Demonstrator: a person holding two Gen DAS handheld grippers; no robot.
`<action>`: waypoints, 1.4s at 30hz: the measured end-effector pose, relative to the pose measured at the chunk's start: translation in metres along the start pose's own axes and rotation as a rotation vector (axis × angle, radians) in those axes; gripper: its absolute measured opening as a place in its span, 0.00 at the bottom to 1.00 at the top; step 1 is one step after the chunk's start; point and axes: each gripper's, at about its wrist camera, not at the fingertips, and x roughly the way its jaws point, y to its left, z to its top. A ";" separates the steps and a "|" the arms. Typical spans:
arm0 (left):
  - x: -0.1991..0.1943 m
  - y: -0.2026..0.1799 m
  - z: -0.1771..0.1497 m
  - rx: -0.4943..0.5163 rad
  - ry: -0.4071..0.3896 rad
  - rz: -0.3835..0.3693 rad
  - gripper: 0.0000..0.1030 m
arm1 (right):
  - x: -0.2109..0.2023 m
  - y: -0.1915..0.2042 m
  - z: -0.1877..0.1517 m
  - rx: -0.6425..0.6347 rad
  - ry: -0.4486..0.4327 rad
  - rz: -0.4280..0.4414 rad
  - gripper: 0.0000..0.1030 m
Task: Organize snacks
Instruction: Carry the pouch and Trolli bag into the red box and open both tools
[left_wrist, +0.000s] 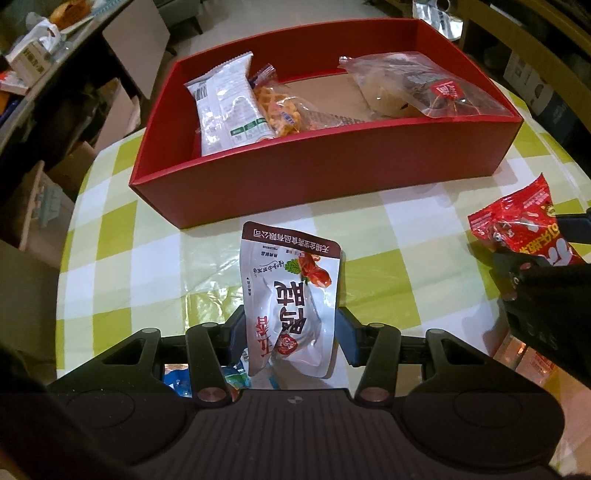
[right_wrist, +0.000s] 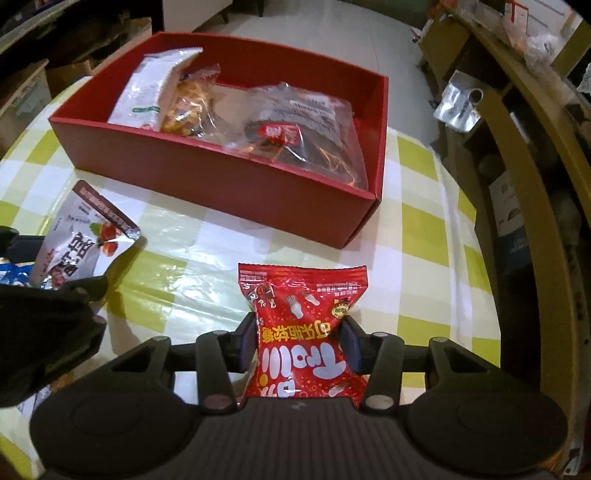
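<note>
Glossy crinkled red packet (right_wrist: 303, 328), rectangular red box (right_wrist: 229, 184)

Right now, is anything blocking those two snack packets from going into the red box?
Nothing visible does. The white pouch in the left hand-held gripper and the red candy bag in the right hand-held gripper face bare checked tablecloth up to the red box, whose middle floor shows free.
</note>
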 end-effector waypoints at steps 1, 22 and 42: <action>-0.001 0.001 0.000 -0.001 -0.002 0.000 0.56 | -0.001 -0.001 0.001 -0.001 -0.006 -0.001 0.51; -0.031 0.013 0.010 -0.035 -0.091 0.002 0.56 | -0.056 -0.011 0.017 -0.014 -0.144 -0.006 0.51; -0.056 0.042 0.056 -0.154 -0.199 -0.019 0.55 | -0.070 -0.023 0.065 -0.002 -0.267 0.022 0.51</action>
